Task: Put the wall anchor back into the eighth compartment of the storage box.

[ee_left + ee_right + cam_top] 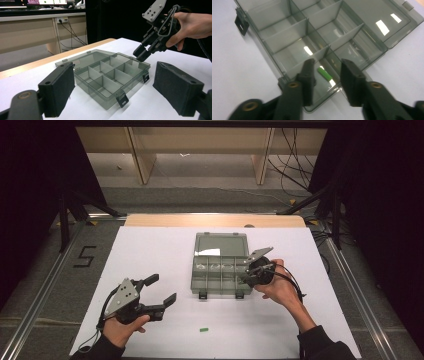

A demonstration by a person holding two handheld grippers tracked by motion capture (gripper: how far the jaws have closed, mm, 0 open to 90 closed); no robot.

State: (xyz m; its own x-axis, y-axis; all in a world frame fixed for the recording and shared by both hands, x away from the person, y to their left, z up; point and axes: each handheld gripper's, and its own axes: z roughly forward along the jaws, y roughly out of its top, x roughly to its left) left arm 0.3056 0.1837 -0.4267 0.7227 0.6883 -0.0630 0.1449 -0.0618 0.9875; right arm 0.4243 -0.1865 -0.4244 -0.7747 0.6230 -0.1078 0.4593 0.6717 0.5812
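A smoky clear compartment box (193, 280) lies open mid-table, its lid (221, 245) flat behind it. My right gripper (246, 275) hovers over the box's near right corner, open. In the right gripper view its jaws (328, 62) stand apart above a small green piece (324, 74) that lies loose in the corner compartment. Another small green piece (203, 329) lies on the white sheet in front of the box. My left gripper (162, 289) rests left of the box, open and holding nothing, and faces the box (100, 96) and the right gripper (142, 53).
A white sheet (150, 250) covers the table, and a wooden edge (215, 220) shows at the far side. Metal rails (40, 295) run along both sides. A "5" mark (85, 256) is on the floor at left. Desk legs and cables (295, 165) stand beyond.
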